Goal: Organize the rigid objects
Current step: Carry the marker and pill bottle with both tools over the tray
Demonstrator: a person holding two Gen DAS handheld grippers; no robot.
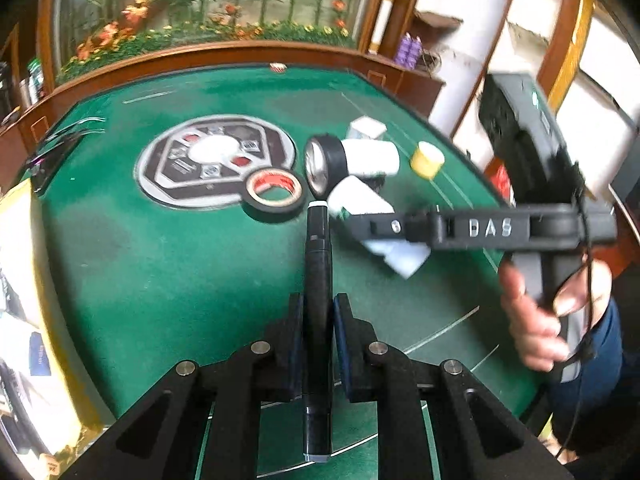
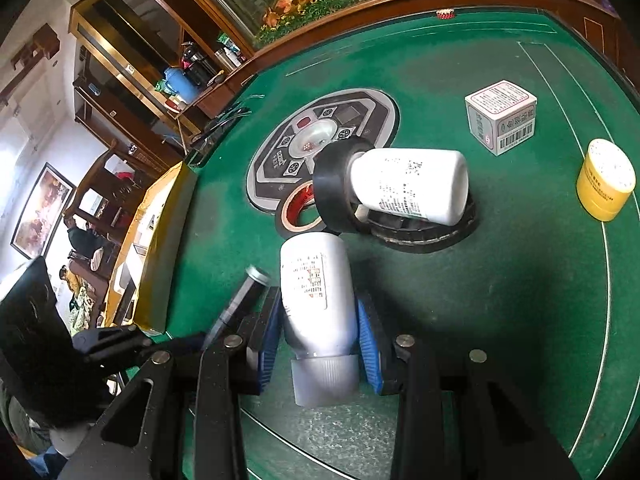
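My left gripper [image 1: 316,312] is shut on a long black marker [image 1: 317,280] that points away over the green table. My right gripper [image 2: 318,320] is shut on a white bottle [image 2: 316,292] with a grey cap, held just above the felt; the bottle also shows in the left wrist view [image 1: 360,200] under the right gripper's bar. A second white bottle [image 2: 408,184] lies on its side with a black tape roll [image 2: 332,188] over its neck. A red-cored tape roll [image 1: 274,194] lies flat beside them.
A white carton [image 2: 500,116] and a yellow jar [image 2: 606,184] stand at the right. A round control panel [image 1: 216,160] sits mid-table. A yellow box [image 2: 152,248] lies along the left edge. A wooden rail [image 1: 240,54] borders the far side.
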